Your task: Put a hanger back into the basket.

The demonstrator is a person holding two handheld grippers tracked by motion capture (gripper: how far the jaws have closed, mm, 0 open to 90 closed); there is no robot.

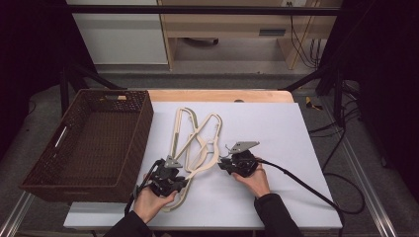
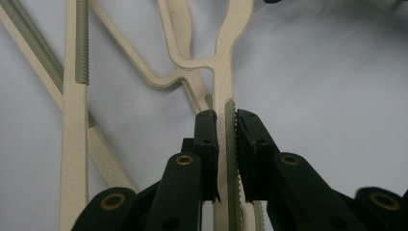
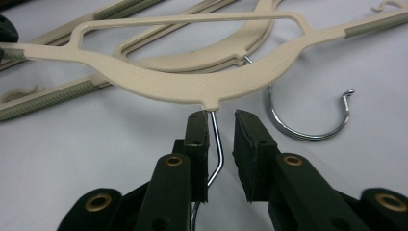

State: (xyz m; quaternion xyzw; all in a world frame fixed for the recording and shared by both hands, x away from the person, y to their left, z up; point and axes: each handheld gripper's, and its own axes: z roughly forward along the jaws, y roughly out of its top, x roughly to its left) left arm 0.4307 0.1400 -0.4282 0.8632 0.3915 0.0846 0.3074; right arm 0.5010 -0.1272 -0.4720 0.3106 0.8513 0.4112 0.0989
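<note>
- two cream plastic hangers (image 1: 197,136) lie crossed on the pale grey mat (image 1: 276,128), near its middle, just right of the brown wicker basket (image 1: 94,143).
- upper hanger (image 3: 192,84): its arm with the ribbed green strip (image 2: 230,144) sits between the left gripper (image 2: 226,120) jaws, which are closed narrow on it — touching both sides.
- right gripper (image 3: 221,120): jaws part-open around the chrome hook stem (image 3: 216,144) just below the hanger neck; the stem touches the left-hand jaw, with a gap to the other.
- second chrome hook (image 3: 308,120) rests on the mat just beside the right gripper.
- high view: both hands low on the mat — left gripper (image 1: 168,175) at the hanger's near end, right gripper (image 1: 239,160) beside the neck.
- the basket holds nothing visible.
</note>
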